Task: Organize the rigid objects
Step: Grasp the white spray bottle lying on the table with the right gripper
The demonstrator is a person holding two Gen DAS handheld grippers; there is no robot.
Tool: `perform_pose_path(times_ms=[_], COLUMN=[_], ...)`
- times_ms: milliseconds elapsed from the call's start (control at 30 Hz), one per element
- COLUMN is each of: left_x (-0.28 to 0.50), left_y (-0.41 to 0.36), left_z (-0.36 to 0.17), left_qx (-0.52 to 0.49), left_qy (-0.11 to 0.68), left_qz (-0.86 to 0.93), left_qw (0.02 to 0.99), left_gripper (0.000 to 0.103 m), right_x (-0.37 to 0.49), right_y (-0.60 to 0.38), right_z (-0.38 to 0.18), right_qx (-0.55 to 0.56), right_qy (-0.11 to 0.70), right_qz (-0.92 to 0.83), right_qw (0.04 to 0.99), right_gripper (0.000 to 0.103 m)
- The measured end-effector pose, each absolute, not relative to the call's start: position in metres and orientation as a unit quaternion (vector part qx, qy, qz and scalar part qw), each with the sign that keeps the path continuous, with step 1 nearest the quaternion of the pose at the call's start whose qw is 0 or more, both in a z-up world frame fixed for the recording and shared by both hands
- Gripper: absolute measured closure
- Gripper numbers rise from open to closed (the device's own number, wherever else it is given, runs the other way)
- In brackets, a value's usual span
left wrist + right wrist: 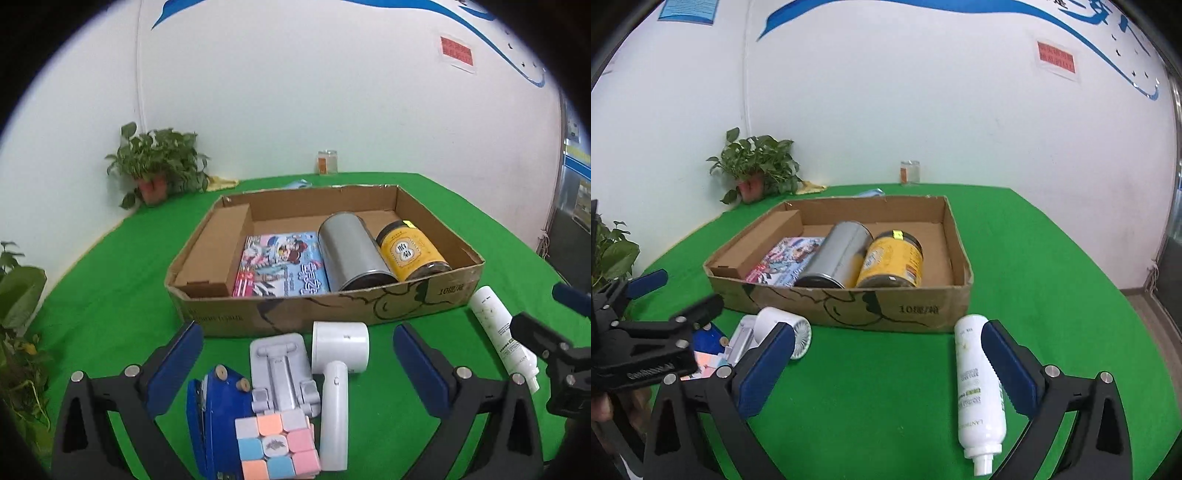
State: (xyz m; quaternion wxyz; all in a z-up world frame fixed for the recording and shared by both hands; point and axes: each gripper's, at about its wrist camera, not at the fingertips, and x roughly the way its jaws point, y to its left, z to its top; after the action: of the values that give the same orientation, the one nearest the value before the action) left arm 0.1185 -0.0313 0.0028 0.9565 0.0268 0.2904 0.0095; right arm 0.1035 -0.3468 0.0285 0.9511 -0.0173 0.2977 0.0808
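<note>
Both your grippers spread wide, empty: left gripper [297,363] over the cube [277,445], which partly hides the grey stand [279,363]; right gripper [886,365] beside the white bottle [977,384]. Cardboard box [916,308] far side; box front wall cuts off can [836,258] & jar [892,260].

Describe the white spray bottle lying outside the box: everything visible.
The white spray bottle is a slim, plastic-looking cylinder with a small white nozzle and faint green and grey print. It lies on its side on the green cloth, nozzle toward the camera, base near the cardboard box. The right gripper is open, one finger beside it.
</note>
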Motion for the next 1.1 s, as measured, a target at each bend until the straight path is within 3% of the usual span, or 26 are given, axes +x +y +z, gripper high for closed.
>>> perform_pose_path(times_ms=[333,433,500,567,633,667,867,1000,1100], left_x=[0.110,0.108,0.107,0.106,0.105,0.105,0.104,0.113,0.118], left_y=[-0.028,-0.029,-0.031,-0.034,-0.037,-0.039,-0.051,-0.066,-0.082], left_z=[-0.005,-0.005,-0.005,-0.006,-0.007,-0.007,-0.018,-0.041,-0.060], left_qx=[0.018,0.016,0.015,0.019,0.021,0.021,-0.015,-0.100,-0.158], left_qy=[0.310,0.314,0.317,0.321,0.325,0.327,0.371,0.456,0.502], left_qz=[0.016,0.014,0.009,0.004,-0.002,-0.007,-0.076,-0.202,-0.273], left_qw=[0.950,0.949,0.948,0.947,0.946,0.945,0.926,0.861,0.805], left_gripper=[0.001,0.001,0.001,0.001,0.001,0.001,0.001,0.001,0.001], right_x=[0.112,0.123,0.134,0.145,0.151,0.155,0.135,0.101,0.081], right_y=[-0.394,-0.417,-0.427,-0.434,-0.440,-0.443,-0.430,-0.411,-0.395], right_z=[-0.006,-0.020,-0.035,-0.050,-0.062,-0.069,-0.077,-0.077,-0.068], right_qx=[-0.007,0.008,0.018,0.030,0.042,0.049,-0.013,-0.085,-0.071], right_qy=[0.351,0.377,0.405,0.428,0.447,0.461,0.473,0.480,0.466], right_qz=[0.046,0.023,0.025,0.033,0.037,0.040,0.066,0.109,0.160], right_qw=[0.935,0.926,0.914,0.903,0.893,0.885,0.878,0.866,0.867], right_gripper=[0.006,0.016,0.028,0.032,0.048,0.061,0.061,0.060,0.049])
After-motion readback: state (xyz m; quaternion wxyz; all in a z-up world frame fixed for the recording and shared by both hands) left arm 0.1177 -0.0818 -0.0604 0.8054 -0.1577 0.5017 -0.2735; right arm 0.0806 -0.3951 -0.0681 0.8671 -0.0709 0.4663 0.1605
